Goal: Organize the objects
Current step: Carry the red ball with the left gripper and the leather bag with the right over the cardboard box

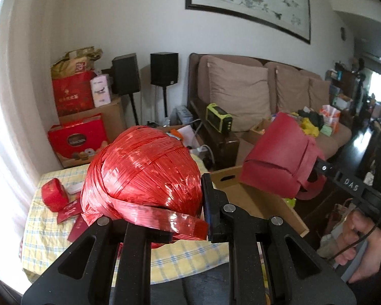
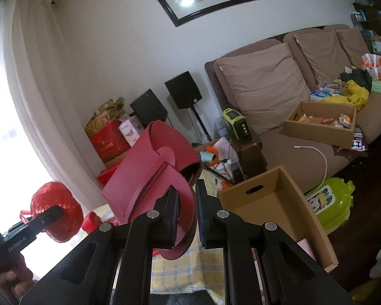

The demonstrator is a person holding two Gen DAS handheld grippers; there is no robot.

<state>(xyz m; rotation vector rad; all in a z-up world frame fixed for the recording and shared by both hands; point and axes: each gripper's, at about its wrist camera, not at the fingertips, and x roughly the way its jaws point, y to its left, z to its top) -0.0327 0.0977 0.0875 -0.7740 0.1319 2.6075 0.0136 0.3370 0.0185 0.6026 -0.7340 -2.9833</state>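
Note:
A big ball of shiny red plastic twine (image 1: 144,167) hangs over the yellow checked tablecloth (image 1: 48,231). My left gripper (image 1: 190,216) is shut on a loose band of that twine; its left finger is hidden behind the band. To the right, a red leather bag (image 1: 274,157) hangs above an empty cardboard box (image 1: 256,198), held by my right gripper (image 1: 317,165). In the right wrist view, my right gripper (image 2: 188,213) is shut on the strap of the bag (image 2: 144,175). The twine ball (image 2: 50,195) and my left gripper (image 2: 57,211) show at the far left.
A small red box (image 1: 54,194) and red envelopes (image 1: 71,209) lie on the cloth. The open cardboard box (image 2: 279,203) stands at the table's right. Beyond are a brown sofa (image 2: 266,89) carrying a snack box (image 2: 320,124), a green tub (image 2: 330,203) on the floor, speakers and stacked red gift boxes (image 1: 73,94).

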